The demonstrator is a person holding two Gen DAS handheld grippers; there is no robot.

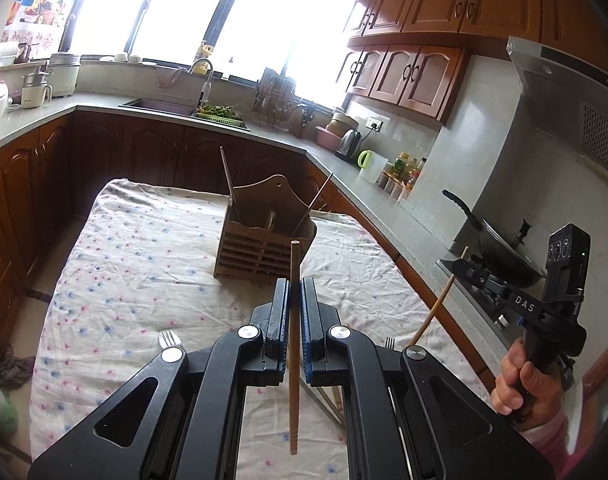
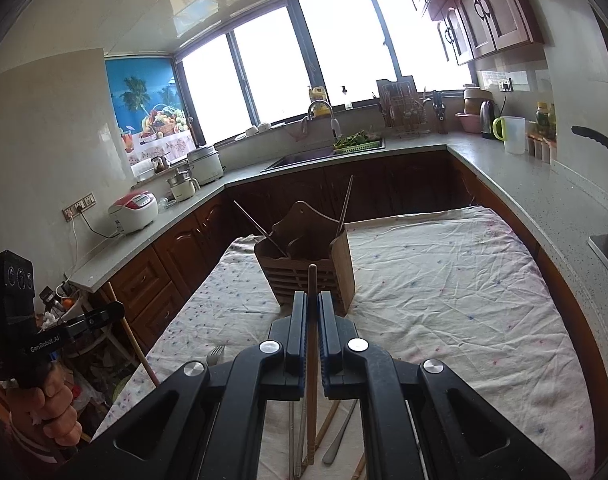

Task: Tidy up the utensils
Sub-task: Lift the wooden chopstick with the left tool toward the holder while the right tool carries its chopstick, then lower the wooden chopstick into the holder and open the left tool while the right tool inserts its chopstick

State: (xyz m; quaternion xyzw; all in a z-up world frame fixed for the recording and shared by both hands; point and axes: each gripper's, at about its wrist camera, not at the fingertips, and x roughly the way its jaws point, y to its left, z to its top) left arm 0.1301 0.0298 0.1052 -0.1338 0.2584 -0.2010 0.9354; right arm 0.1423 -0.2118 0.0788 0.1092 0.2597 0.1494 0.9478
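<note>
Both tools clamp one wooden chopstick each: left tool [image 1: 295, 312] grips a chopstick [image 1: 293, 360] upright, right tool [image 2: 312, 320] pinches another [image 2: 312, 344], both short of the wooden holder [image 1: 263, 240] mid-table [image 1: 143, 248]. Holder has approx two sticks in already. Left to do, I'd say: these two, plus forks [image 1: 167, 338], a spoon [image 2: 340, 436] & more sticks lying near the table's front edge.

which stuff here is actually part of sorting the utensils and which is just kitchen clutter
Job: wooden chopstick in left gripper, wooden chopstick in right gripper, wooden holder, fork, spoon.

Lying about: rice cooker, kettle, wok.
</note>
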